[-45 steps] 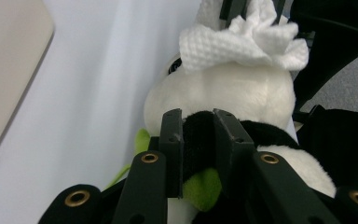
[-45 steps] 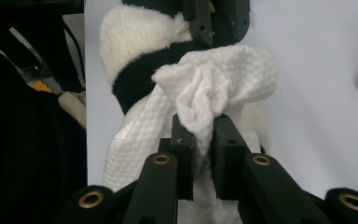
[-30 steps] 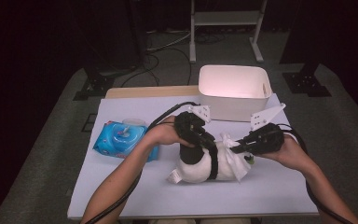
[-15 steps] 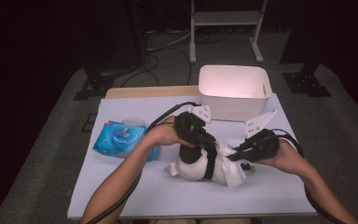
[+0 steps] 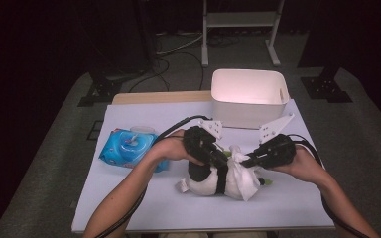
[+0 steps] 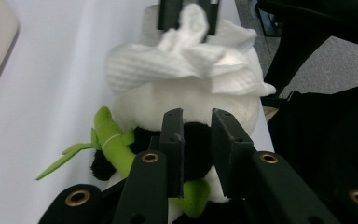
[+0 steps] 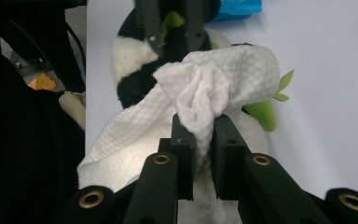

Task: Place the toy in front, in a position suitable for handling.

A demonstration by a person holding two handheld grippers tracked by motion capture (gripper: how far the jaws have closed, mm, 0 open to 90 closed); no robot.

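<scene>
1. Plush panda toy [image 5: 206, 179], black-and-white, soft pile, green felt bamboo sprig [image 6: 112, 140]; lies on its side on white table [image 5: 144, 208], near the front.
2. White embossed paper wipe [image 7: 223, 84], crumpled, draped over the panda's rounded belly.
3. Right gripper [image 7: 204, 140]: jaws pinching the wipe's bunched fold.
4. Left gripper [image 6: 198, 135]: jaws have just been widening, black plush between them, pressed against it.
5. Blue glossy wipes packet [image 5: 129, 148], left; cream rectangular plastic bin [image 5: 248, 106], behind.
</scene>
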